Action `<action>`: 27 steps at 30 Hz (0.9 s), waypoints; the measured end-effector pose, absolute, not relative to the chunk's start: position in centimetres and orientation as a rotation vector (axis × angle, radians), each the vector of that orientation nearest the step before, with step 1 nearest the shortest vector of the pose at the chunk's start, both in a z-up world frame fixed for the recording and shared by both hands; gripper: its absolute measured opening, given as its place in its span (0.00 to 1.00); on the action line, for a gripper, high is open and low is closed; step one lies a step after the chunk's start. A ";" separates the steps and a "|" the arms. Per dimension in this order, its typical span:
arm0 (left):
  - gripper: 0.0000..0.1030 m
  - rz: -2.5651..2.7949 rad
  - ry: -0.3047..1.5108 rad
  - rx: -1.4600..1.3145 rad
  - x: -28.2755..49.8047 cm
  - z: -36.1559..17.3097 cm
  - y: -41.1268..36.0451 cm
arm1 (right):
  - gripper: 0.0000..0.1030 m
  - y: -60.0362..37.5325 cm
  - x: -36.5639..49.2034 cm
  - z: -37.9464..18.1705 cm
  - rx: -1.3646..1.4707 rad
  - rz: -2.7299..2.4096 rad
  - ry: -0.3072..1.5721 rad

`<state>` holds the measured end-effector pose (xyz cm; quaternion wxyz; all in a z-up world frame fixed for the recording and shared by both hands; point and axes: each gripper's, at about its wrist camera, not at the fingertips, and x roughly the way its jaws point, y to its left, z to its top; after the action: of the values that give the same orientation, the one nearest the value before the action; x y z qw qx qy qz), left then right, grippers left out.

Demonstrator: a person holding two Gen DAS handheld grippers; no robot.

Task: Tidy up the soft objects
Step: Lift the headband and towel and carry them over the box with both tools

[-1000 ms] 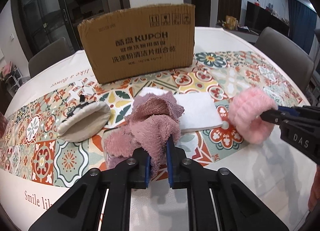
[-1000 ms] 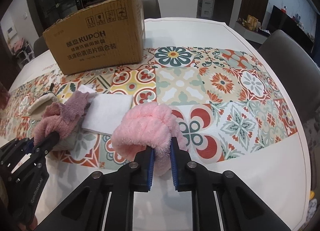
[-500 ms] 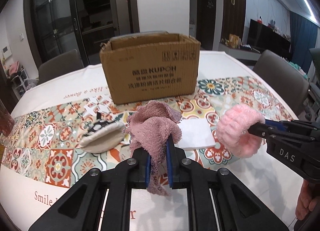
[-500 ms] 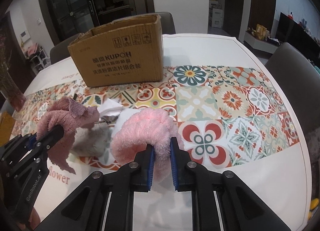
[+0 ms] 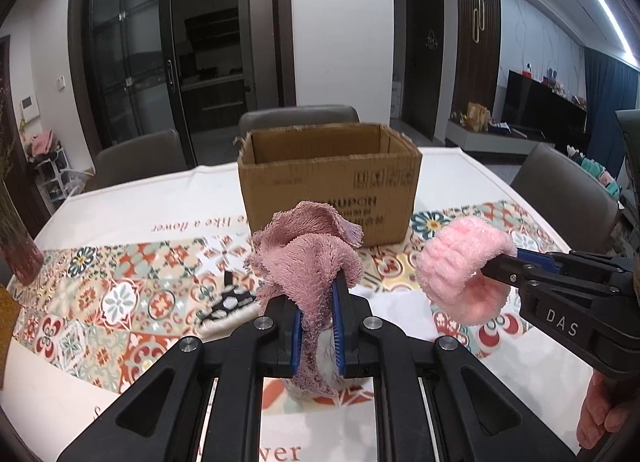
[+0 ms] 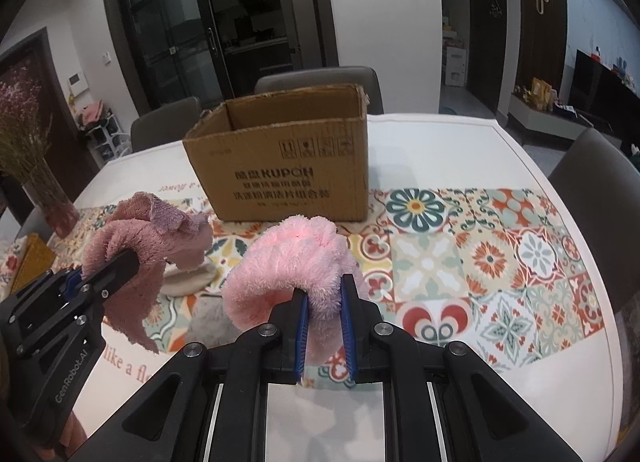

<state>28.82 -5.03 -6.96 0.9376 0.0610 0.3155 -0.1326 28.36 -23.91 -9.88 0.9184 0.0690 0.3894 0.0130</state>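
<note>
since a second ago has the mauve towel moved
Yes, up. The mauve towel, pinched in the left tongs, lay on the table before; now it hangs in front of the cardboard box.

Box (image 5: 328, 181) interior perhaps mostly hidden

the towel (image 5: 308, 262) hangs left of the headband (image 5: 460, 266), both before the box (image 5: 328, 181) on the table (image 5: 120, 201).
</note>
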 end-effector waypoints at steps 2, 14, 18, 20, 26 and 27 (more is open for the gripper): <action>0.13 -0.268 0.629 0.124 29.1 -6.4 -4.8 | 0.16 -23.6 28.7 -9.3 0.138 0.035 0.784; 0.13 -0.256 0.535 0.124 31.6 -3.1 -3.6 | 0.16 -22.0 31.4 -6.2 0.118 0.071 0.689; 0.13 -0.253 0.501 0.128 32.5 -2.2 -3.3 | 0.16 -21.6 32.3 -5.3 0.113 0.073 0.661; 0.13 -0.254 0.482 0.129 33.0 -1.7 -3.2 | 0.16 -21.4 32.9 -4.8 0.110 0.075 0.645; 0.13 -0.259 0.442 0.127 34.7 -0.4 -3.0 | 0.16 -21.0 34.6 -3.1 0.104 0.070 0.594; 0.13 -0.260 0.434 0.127 35.0 -0.1 -2.9 | 0.16 -21.0 34.7 -2.9 0.104 0.069 0.589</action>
<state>35.02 -2.94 -0.08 0.9661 0.0627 0.2147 -0.1286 34.75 -21.03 -2.90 0.9550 0.0512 0.2901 0.0338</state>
